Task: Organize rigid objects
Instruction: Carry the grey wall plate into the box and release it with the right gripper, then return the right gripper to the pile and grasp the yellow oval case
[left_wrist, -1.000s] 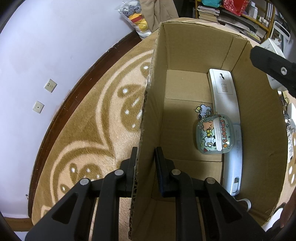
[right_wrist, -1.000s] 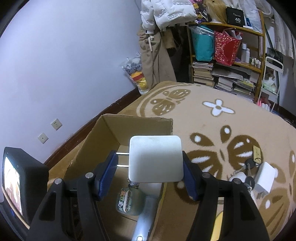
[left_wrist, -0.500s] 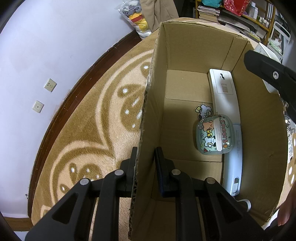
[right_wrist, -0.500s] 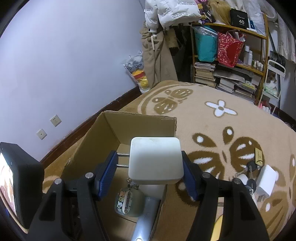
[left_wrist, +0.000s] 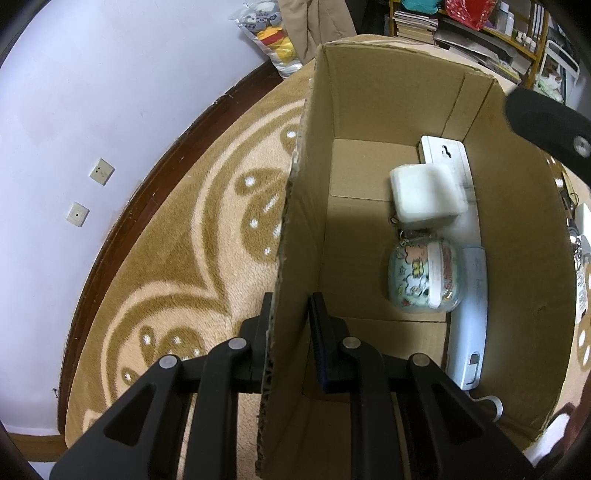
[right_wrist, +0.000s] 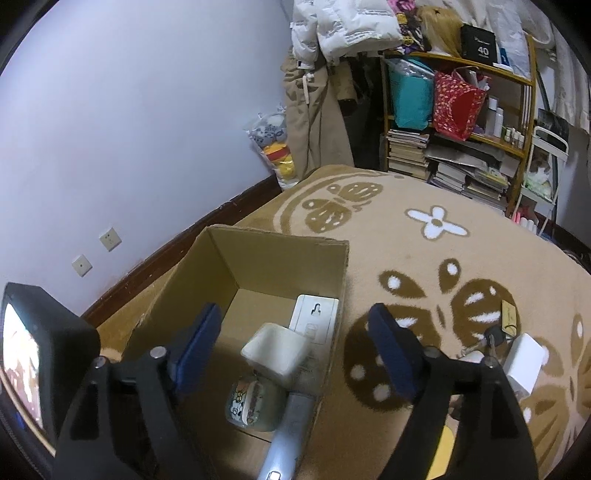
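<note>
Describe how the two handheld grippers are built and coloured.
Both are black plastic frames with triangular cut-outs and silver pivot rivets. The left claw has narrow black fingers. The right claw has dark blue pads. No cables or sleeves visible.

left wrist: close, down into cardboard box (left_wrist: 517, 258) | right wrist: higher, facing shelves (both share box interior)

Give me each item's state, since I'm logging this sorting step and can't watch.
cardboard box: open-topped, upright on the rug, one wall pinched.
left gripper: jaws shut on the box wall.
right gripper: jaws open, empty, above the box.
white block: in the box, blurred, tilted.
cartoon case: closed, lying on the box floor.
long white device: lying flat along the box's far wall.
</note>
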